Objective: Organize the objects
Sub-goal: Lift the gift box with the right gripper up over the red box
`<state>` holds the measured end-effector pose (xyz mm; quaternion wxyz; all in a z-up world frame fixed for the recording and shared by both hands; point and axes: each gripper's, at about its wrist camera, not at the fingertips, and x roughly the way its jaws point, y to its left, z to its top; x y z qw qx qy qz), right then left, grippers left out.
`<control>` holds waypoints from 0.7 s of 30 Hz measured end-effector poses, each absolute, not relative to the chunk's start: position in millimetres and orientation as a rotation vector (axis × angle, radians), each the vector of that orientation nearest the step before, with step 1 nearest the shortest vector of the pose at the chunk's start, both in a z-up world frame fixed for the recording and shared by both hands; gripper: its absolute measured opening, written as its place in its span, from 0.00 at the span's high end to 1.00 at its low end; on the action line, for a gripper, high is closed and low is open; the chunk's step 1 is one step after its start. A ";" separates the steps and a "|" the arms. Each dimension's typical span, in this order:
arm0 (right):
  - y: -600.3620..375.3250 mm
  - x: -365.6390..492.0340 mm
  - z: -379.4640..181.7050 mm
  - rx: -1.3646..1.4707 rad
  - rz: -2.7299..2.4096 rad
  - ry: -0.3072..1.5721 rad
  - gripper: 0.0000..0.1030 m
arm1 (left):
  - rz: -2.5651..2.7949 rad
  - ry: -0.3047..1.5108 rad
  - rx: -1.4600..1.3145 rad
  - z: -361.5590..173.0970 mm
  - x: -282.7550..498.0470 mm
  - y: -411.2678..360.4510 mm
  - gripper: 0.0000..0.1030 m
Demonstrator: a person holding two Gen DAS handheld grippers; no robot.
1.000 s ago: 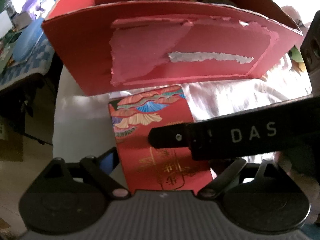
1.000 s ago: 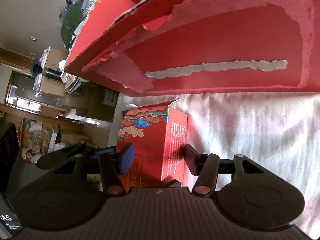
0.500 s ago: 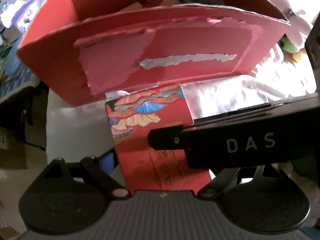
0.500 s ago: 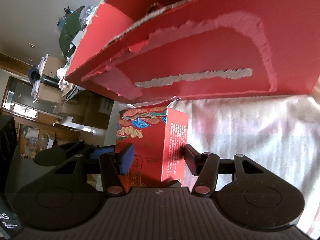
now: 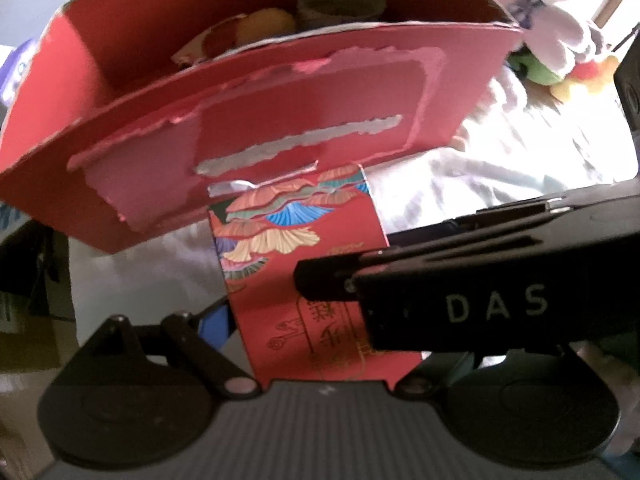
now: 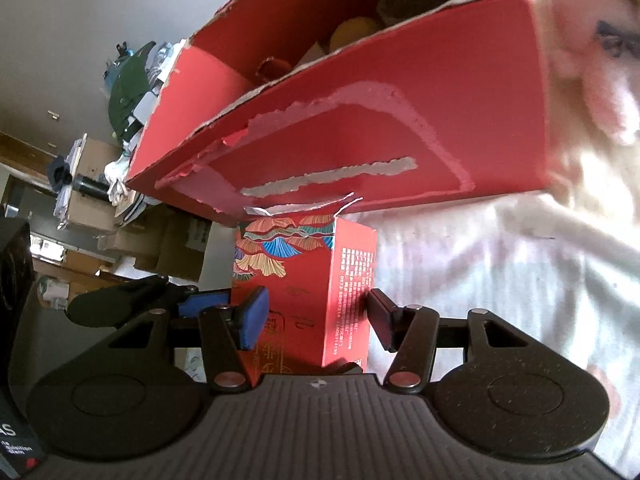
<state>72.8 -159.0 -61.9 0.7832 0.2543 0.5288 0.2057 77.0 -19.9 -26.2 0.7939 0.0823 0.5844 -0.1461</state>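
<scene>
Small red patterned carton clamped by right gripper; left gripper astride, contact unclear. Raised nearer big torn red cardboard box; stowing likely next.

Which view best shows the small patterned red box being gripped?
The right wrist view: the small patterned red box shows two faces, a pad pressing each side. In the left wrist view, the right gripper's black body hides part of its front.

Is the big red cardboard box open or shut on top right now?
Open: the big red cardboard box has no lid, and a yellow fruit shows inside.
</scene>
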 end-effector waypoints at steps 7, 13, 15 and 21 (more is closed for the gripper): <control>-182.2 57.9 -52.6 0.550 0.368 1.116 0.45 | -0.392 1.253 0.225 -23.8 74.9 -46.2 0.14; -205.5 41.4 -42.4 0.582 0.269 1.076 0.45 | -0.486 1.204 0.304 -14.2 69.7 -78.7 0.14; -214.3 35.0 -39.0 0.596 0.236 1.061 0.45 | -0.521 1.193 0.327 -11.6 68.4 -89.7 0.14; -236.7 19.4 -24.4 0.630 0.152 1.001 0.45 | -0.622 1.131 0.409 1.0 62.6 -123.0 0.14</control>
